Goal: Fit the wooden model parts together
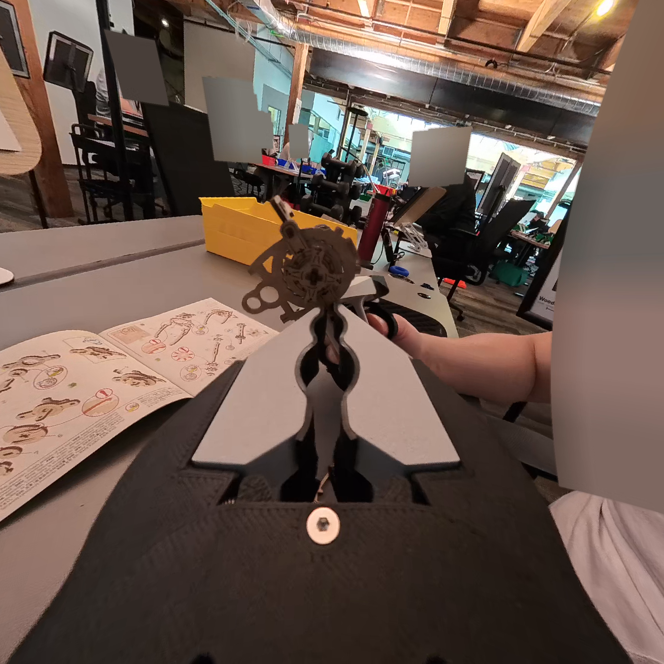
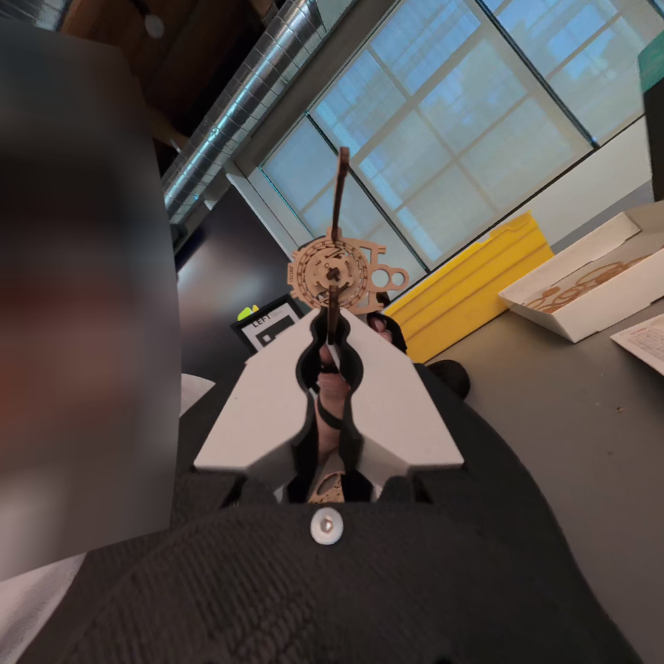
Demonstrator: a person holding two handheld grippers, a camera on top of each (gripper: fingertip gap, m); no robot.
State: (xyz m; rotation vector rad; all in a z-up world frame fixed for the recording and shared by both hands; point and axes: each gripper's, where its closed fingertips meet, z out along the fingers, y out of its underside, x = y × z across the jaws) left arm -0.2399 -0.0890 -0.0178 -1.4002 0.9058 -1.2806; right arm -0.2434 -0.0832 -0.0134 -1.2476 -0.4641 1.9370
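Two hand-held grippers met in mid-air above a grey counter [image 1: 107,280], both gripping one wooden model. The left hand-held gripper [image 1: 325,314] had its white fingers [image 1: 258,395] nearly closed on the lower edge of the round gear assembly [image 1: 312,276], which rose upright just past the tips. The right hand-held gripper [image 2: 332,312] was pinched shut on a thin dark wooden strip [image 2: 332,316] pressed against the gear assembly's centre; a second dark strip [image 2: 339,194] stood up from the disc's top edge. In the left wrist view, a bare forearm [image 1: 478,363] reached in from the right, its hand [image 1: 391,328] wrapped around the other gripper's handle.

An instruction booklet [image 1: 90,381] lay open at the counter's near left, its print too small to read. A yellow bin [image 1: 237,222] sat toward the far edge. A white box [image 2: 582,298] of wooden cut-outs rested beside it. A small framed sign [image 2: 269,327] with lettering stood behind the grippers.
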